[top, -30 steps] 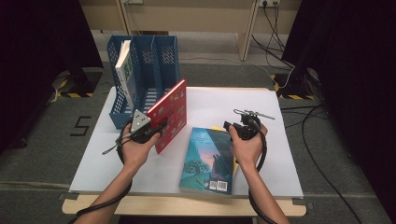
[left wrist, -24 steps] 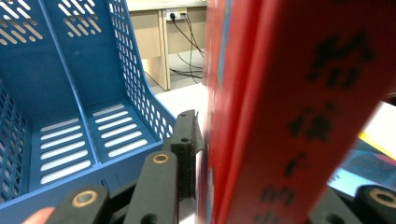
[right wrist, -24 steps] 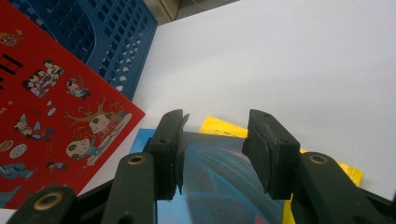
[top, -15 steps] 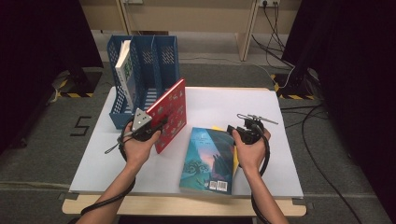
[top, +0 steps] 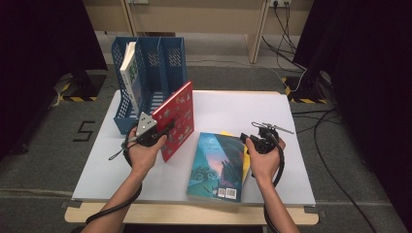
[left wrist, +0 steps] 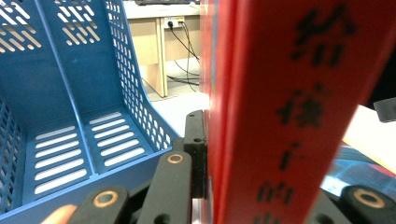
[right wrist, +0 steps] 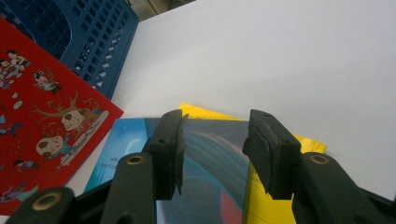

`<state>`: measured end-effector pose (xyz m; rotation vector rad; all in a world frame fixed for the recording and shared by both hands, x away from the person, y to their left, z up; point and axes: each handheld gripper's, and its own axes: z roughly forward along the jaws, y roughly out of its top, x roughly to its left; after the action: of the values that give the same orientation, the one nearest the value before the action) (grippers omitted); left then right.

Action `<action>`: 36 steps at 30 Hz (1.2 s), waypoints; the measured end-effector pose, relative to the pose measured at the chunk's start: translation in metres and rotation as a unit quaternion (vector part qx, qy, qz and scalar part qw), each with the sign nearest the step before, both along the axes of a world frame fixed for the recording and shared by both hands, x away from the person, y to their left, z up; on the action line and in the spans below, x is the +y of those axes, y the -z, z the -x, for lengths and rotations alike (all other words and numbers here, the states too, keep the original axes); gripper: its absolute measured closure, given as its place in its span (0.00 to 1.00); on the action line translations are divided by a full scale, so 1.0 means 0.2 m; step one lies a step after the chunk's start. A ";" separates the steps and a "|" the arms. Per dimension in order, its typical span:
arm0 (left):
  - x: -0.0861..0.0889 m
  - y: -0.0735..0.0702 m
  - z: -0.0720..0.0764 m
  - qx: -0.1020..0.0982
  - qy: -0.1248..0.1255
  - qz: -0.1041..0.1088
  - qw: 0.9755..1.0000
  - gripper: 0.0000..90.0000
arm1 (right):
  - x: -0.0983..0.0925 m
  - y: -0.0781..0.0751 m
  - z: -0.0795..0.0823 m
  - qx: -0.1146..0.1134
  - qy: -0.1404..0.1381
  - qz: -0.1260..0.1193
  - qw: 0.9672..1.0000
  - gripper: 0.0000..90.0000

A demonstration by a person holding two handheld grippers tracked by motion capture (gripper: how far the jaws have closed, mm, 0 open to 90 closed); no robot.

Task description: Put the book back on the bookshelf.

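Books were being filed: left tool (top: 163, 132) pinched the upright red book (top: 176, 119), rack (top: 145, 63) just behind; right tool (top: 252, 141) spread over the blue book (top: 218, 165).

Books: four, perhaps — red book (top: 176, 119), blue-green book (top: 218, 165), yellow book (top: 247, 156), white book (top: 128, 68). Blue file rack (top: 165, 63): one.

"5" on the floor (top: 85, 131); "给孩子的" on red book spine (left wrist: 299, 116)
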<state>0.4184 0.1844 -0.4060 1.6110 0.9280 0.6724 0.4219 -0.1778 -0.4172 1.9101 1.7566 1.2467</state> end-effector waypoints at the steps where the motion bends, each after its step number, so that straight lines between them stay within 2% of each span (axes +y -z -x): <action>1: 0.00 0.00 0.00 0.000 0.001 0.000 1.000 0.88 | 0.00 0.00 0.00 0.000 0.001 -0.001 1.000 0.63; 7: -0.01 -0.04 0.01 0.001 -0.001 0.005 1.000 0.88 | 0.00 0.02 0.01 0.003 -0.002 0.002 1.000 0.63; 18: -0.01 -0.16 0.02 -0.013 -0.001 0.017 1.000 0.88 | 0.00 0.03 0.01 0.002 -0.002 0.005 1.000 0.63; 24: -0.02 -0.20 0.01 -0.013 -0.003 0.022 1.000 0.88 | 0.01 0.04 0.02 0.004 -0.002 0.005 1.000 0.63; 35: -0.03 -0.29 -0.01 -0.022 0.000 0.031 0.999 0.88 | 0.01 0.06 0.04 -0.001 0.000 0.002 1.000 0.63; 36: -0.03 -0.29 -0.01 -0.024 0.000 0.031 0.999 0.88 | 0.00 0.07 0.04 -0.007 -0.002 0.006 1.000 0.63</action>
<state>0.4198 0.1781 -0.3471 1.5336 0.9059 0.6718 0.4148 -0.1775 -0.4309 1.8869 1.7573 1.2448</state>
